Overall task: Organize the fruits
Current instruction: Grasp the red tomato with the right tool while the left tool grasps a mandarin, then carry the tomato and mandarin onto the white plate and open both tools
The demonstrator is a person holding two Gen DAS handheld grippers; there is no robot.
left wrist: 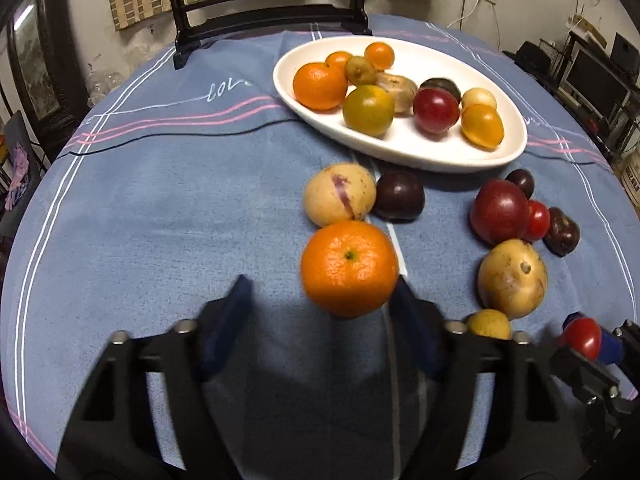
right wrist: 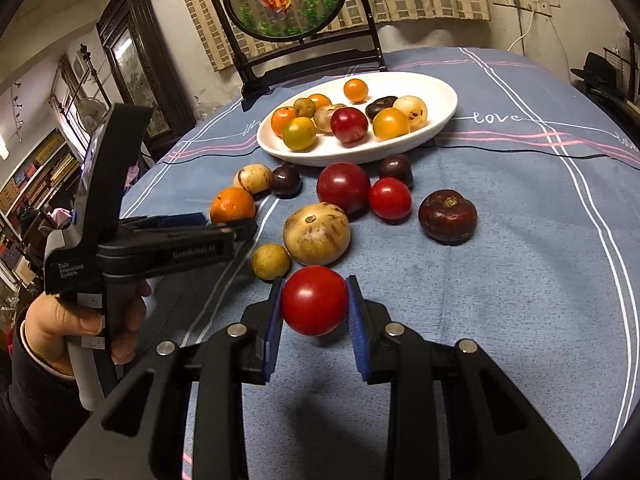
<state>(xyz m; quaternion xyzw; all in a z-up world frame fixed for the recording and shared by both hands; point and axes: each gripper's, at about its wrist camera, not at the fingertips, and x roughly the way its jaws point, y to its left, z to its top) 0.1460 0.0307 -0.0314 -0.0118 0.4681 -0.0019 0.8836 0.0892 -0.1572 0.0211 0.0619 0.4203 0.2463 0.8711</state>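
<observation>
A white oval plate (left wrist: 516,148) (right wrist: 444,116) holds several fruits at the table's back. More fruits lie loose on the blue cloth in front of it. My left gripper (left wrist: 320,292) (right wrist: 208,220) is open, its jaws wide; an orange (left wrist: 349,268) (right wrist: 233,205) sits between the fingertips, touching the right finger only. My right gripper (right wrist: 315,300) is shut on a small red tomato (right wrist: 315,300) (left wrist: 582,338), held just above the cloth. A striped pale melon-like fruit (right wrist: 317,233) and a small yellow fruit (right wrist: 270,261) lie right ahead of it.
Loose on the cloth are a pale fruit (left wrist: 340,194), dark plums (left wrist: 399,196) (right wrist: 448,216), a big red plum (right wrist: 343,187) and another tomato (right wrist: 389,199). A round framed screen on a black stand (right wrist: 286,0) stands behind the plate.
</observation>
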